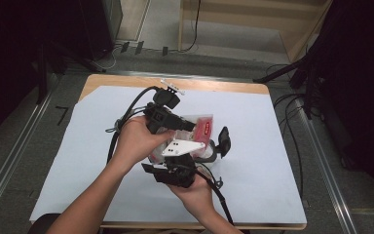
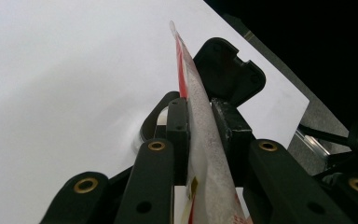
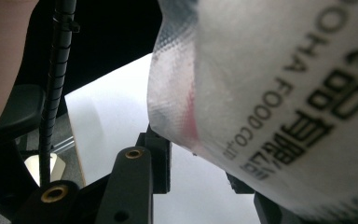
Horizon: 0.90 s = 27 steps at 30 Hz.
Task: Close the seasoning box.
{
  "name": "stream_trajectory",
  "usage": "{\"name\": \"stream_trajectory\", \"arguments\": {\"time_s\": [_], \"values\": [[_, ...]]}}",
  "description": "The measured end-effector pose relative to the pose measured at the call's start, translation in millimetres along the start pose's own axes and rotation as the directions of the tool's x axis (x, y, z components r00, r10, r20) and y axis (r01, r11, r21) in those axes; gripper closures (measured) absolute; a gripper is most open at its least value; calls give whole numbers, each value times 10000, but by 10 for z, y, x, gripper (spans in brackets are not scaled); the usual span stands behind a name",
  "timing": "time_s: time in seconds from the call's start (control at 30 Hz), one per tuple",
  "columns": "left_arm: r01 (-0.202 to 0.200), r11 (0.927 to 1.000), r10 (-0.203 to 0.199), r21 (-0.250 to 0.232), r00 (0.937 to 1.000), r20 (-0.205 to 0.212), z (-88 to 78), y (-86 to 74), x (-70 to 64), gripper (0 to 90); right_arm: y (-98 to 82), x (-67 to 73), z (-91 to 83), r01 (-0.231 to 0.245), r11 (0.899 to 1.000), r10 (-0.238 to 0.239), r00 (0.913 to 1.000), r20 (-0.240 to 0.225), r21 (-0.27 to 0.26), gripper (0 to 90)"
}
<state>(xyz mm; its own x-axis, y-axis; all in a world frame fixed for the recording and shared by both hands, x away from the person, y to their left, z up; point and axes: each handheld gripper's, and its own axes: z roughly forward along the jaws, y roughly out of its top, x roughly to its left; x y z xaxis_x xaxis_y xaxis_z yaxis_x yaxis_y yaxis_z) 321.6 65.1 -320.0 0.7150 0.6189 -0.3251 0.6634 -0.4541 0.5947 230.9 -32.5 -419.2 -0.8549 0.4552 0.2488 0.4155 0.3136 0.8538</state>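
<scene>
From the high view, both hands are bunched up mid-table over the white sheet. The left gripper is clamped on a clear food pouch with a red label, which sits up off the table between the two tools. The right gripper comes in just below it, but from up there you can't really see what its jaws are doing.

The left gripper view settles the left side: its two pads are squeezed tight on the pouch, seen edge-on as a thin frosted strip with a red stripe. Past it there's a black jaw of the other tool.

In the right gripper view the pouch is right up close with black printed lettering, sitting between the jaws. Can't tell whether they actually pinch it.
</scene>
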Motion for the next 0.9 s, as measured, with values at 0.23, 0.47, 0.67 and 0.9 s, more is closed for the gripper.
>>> {"name": "stream_trajectory", "arguments": {"time_s": [0.23, 0.47, 0.67, 0.9], "values": [[76, 10000, -76, -20, 10000, -33, 5, -6, -6, 780, -1, -9, -7, -16, 10000, 16, 10000, 12, 26, 683], [24, 10000, -24, 6, 10000, -27, 7, -10, -1, 780, -2, -9, -6, -90, 10000, 90, 10000, -18, 25, 665], [18, 10000, -18, 15, 10000, -67, 5, -9, -4, 779, -1, -9, -9, -153, 9999, 153, 9999, -16, 8, 666], [58, 10000, -58, -22, 10000, -70, 7, -13, -15, 780, -5, -6, -7, -183, 9998, 184, 9998, 14, -33, 666]]}}
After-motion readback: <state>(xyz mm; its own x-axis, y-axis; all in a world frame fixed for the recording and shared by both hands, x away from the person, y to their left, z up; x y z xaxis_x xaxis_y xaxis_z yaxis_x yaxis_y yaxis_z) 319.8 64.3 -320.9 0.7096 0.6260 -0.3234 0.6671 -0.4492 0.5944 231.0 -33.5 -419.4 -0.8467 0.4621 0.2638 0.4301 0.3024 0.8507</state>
